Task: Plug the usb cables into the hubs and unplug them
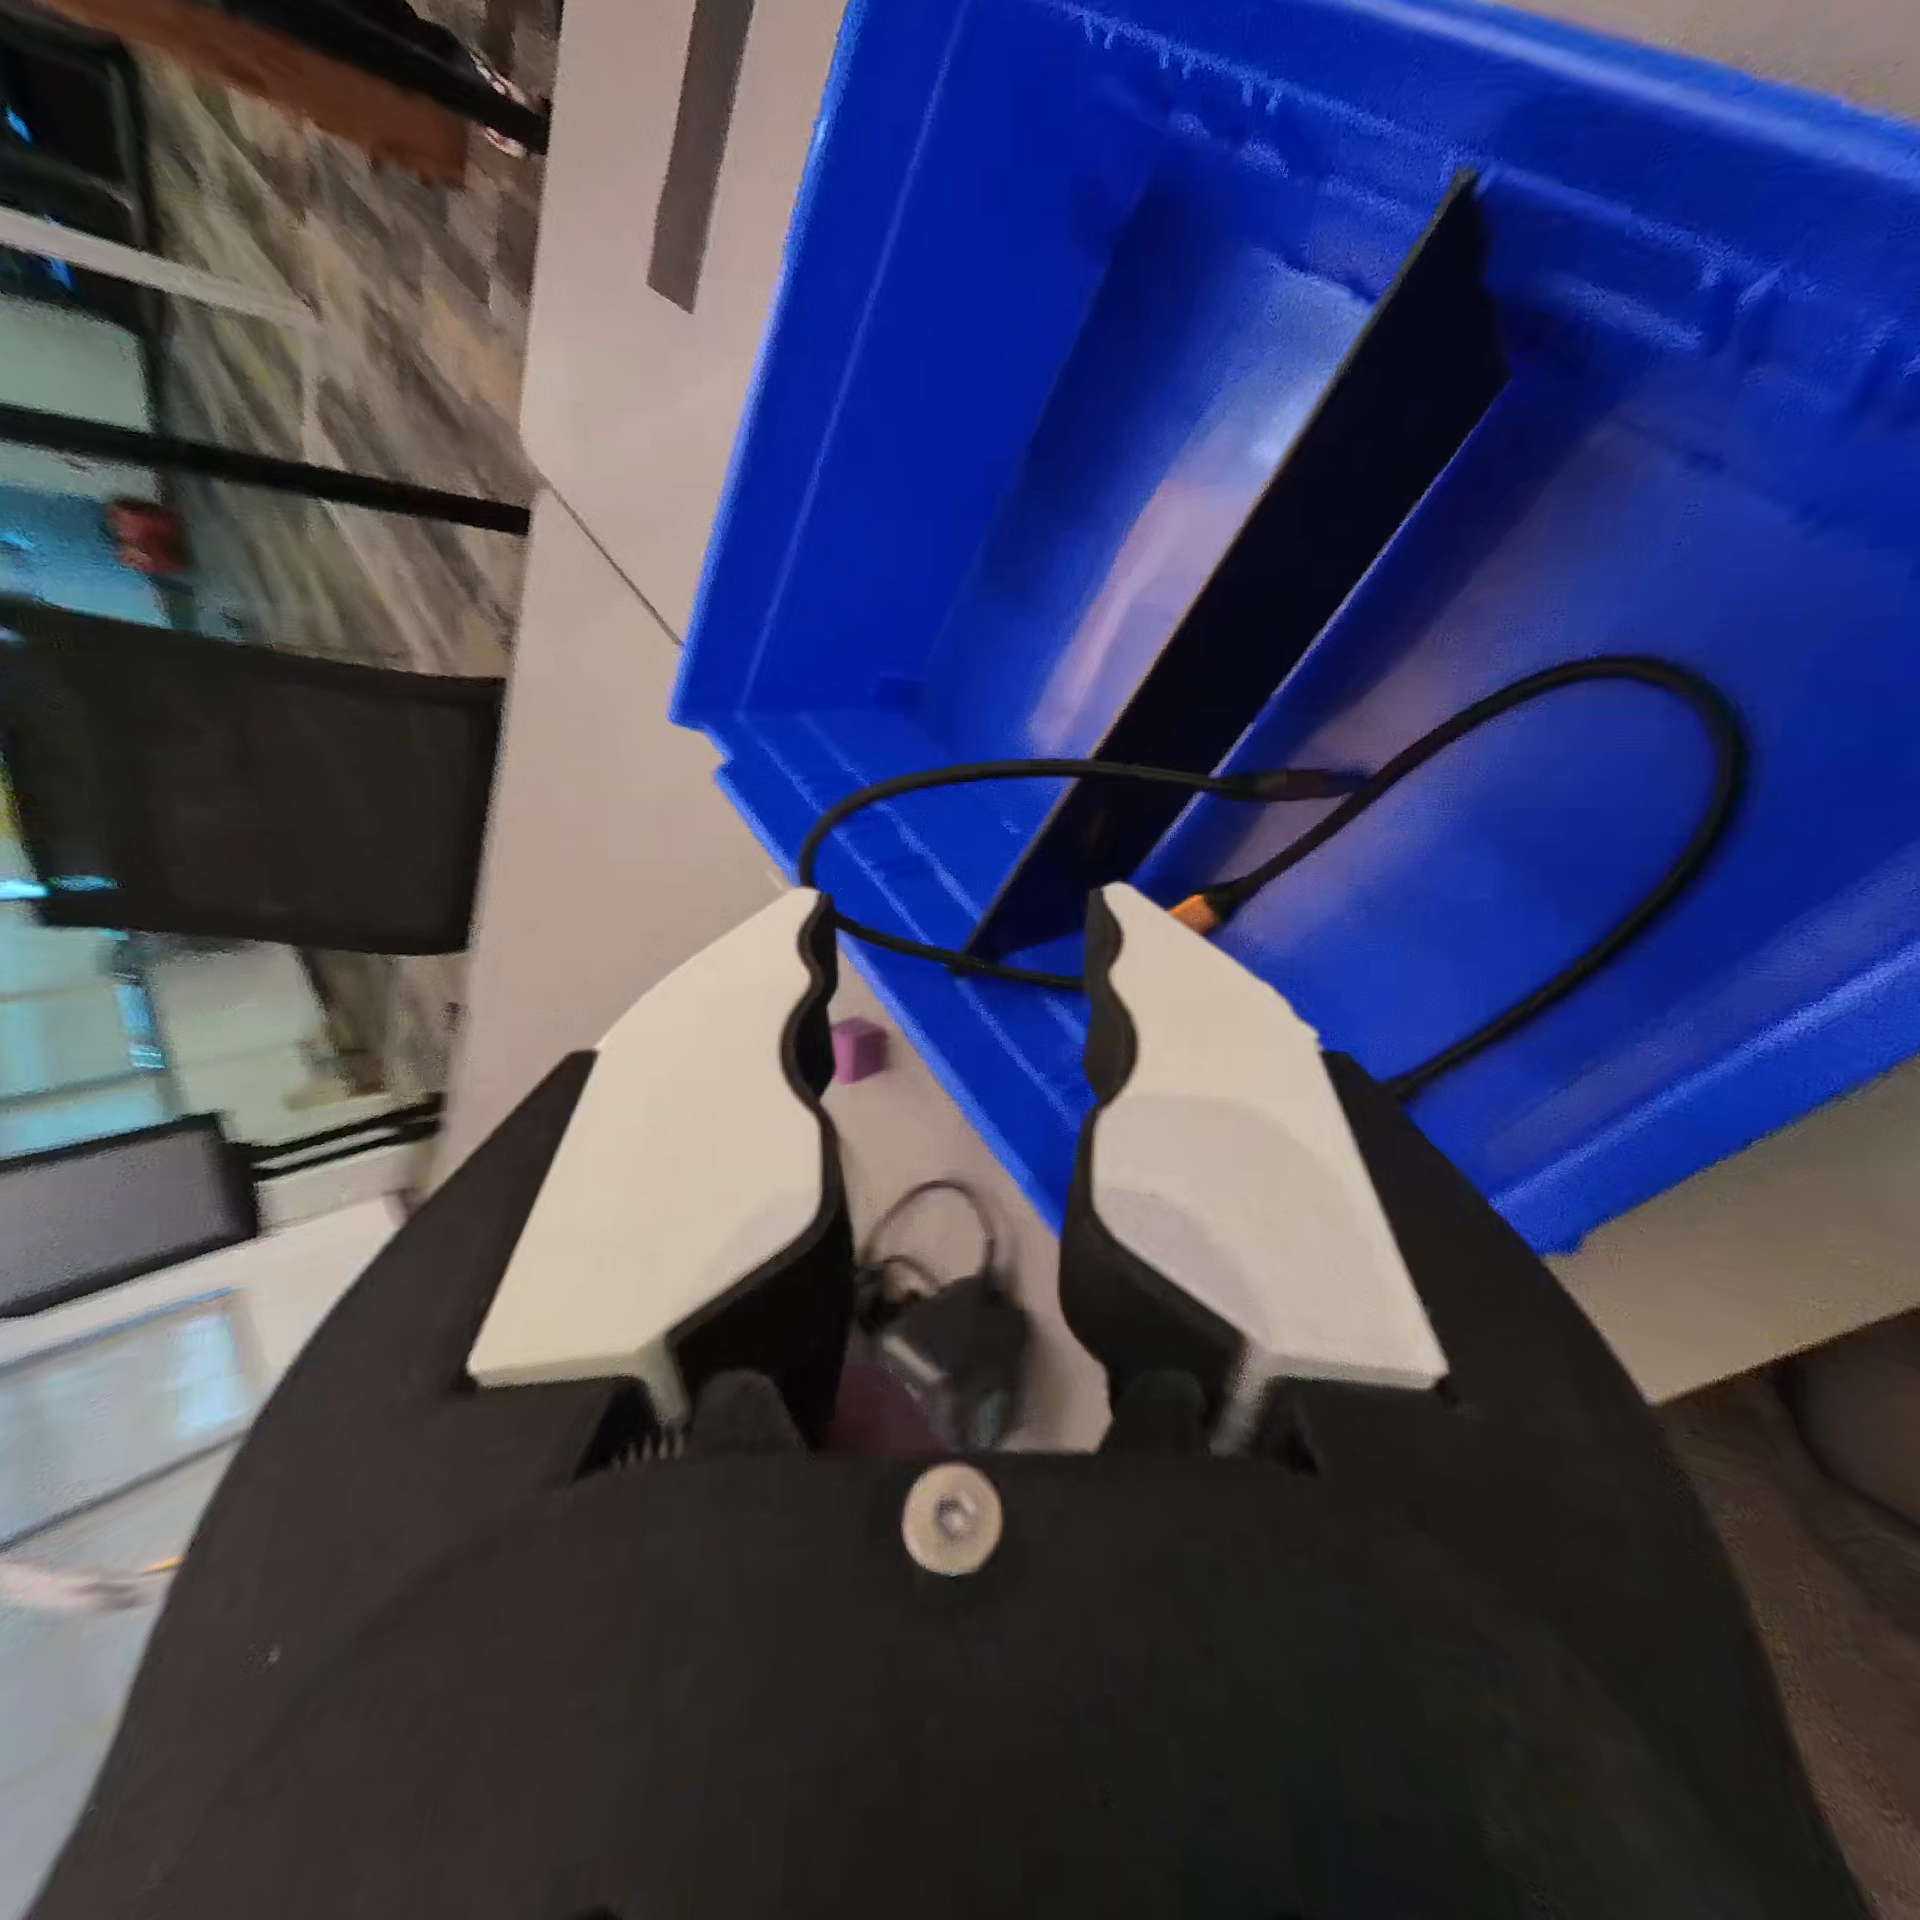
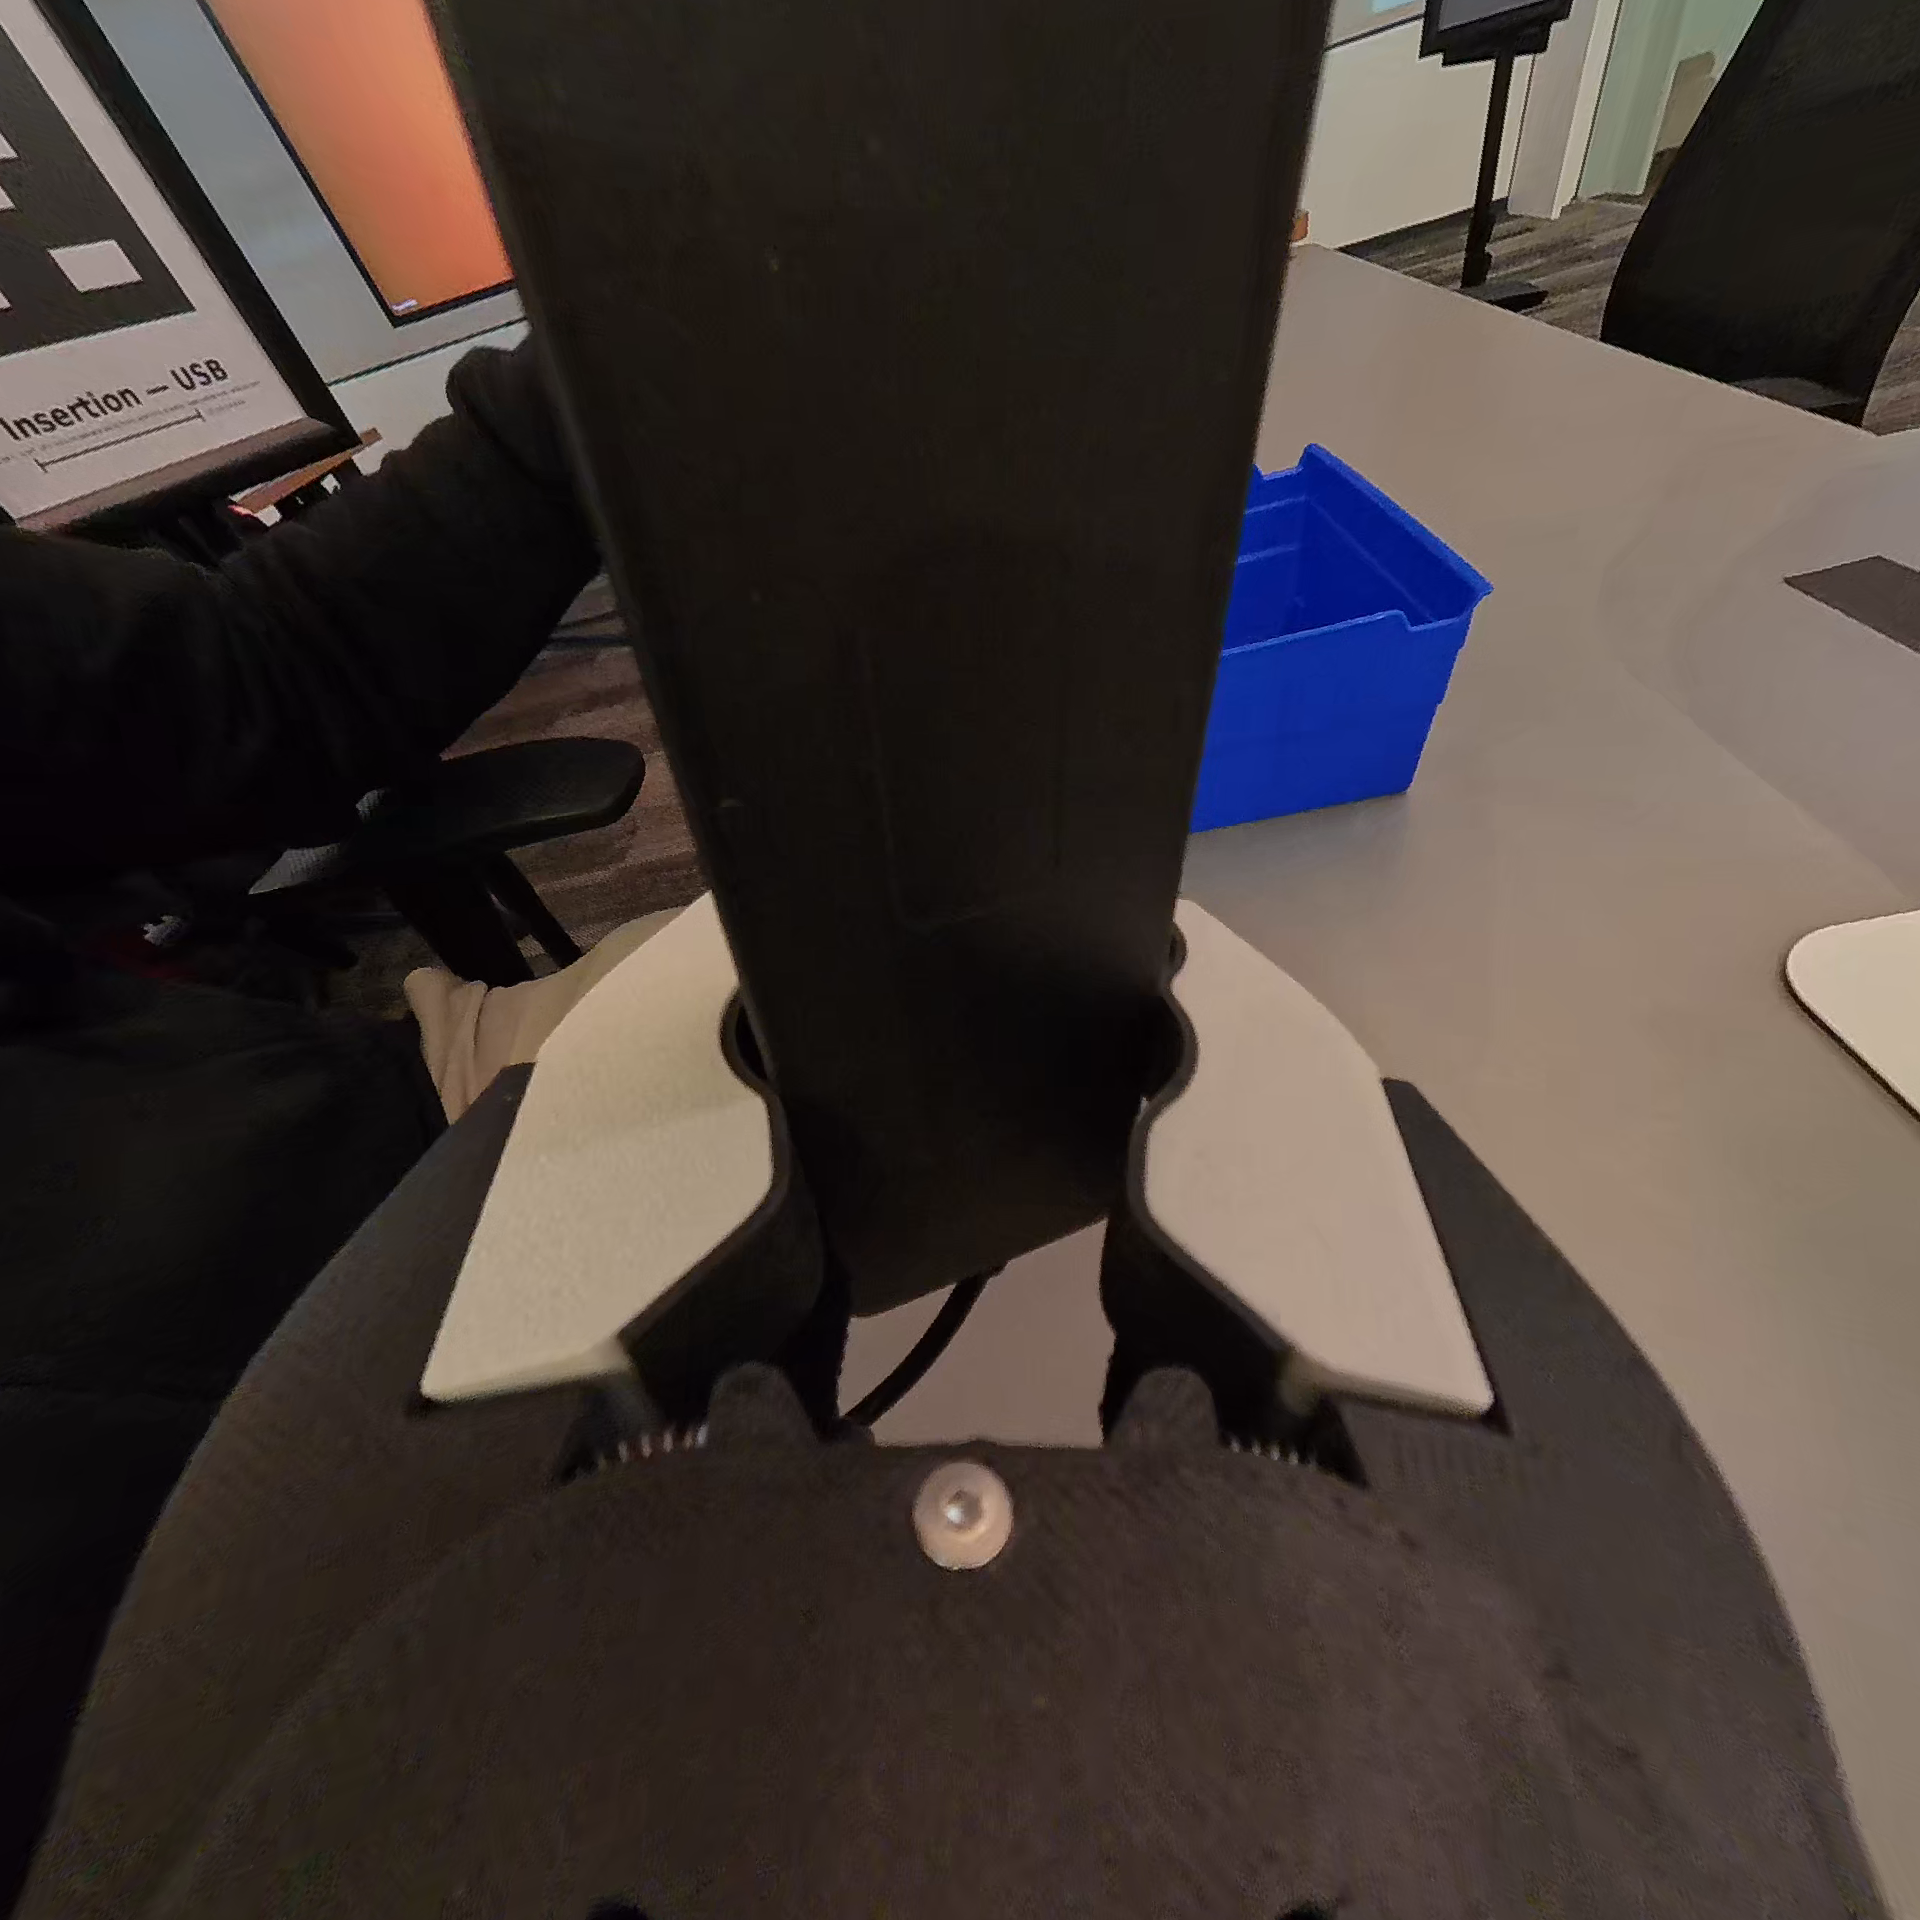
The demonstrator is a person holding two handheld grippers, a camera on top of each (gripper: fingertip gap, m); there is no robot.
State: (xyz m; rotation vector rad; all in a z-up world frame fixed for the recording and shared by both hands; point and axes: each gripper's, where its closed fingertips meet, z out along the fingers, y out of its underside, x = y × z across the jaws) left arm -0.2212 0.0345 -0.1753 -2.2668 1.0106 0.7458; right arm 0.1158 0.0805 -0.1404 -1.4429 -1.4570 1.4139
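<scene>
In the left wrist view my left gripper (image 1: 961, 904) is open and empty, tilted over the near rim of a blue bin (image 1: 1662, 987). A black USB cable (image 1: 1621, 675) loops inside the bin. Its orange-tipped plug (image 1: 1195, 912) lies by my right fingertip, and its other plug (image 1: 1288, 784) rests near the black divider (image 1: 1299, 582). In the right wrist view my right gripper (image 2: 956, 977) is shut on a long flat black hub (image 2: 894, 520), which stands upright. A thin black cable (image 2: 935, 1340) leaves its lower end.
A small purple block (image 1: 857, 1049) and a dark device with a coiled cord (image 1: 956, 1340) lie on the grey table (image 2: 1558, 831) below my left fingers. The bin also shows in the right wrist view (image 2: 1330, 665). A white pad (image 2: 1860, 997) lies at right. A person's dark sleeve (image 2: 260, 644) is at left. Spacing between my two grippers at the tips: around 35 cm.
</scene>
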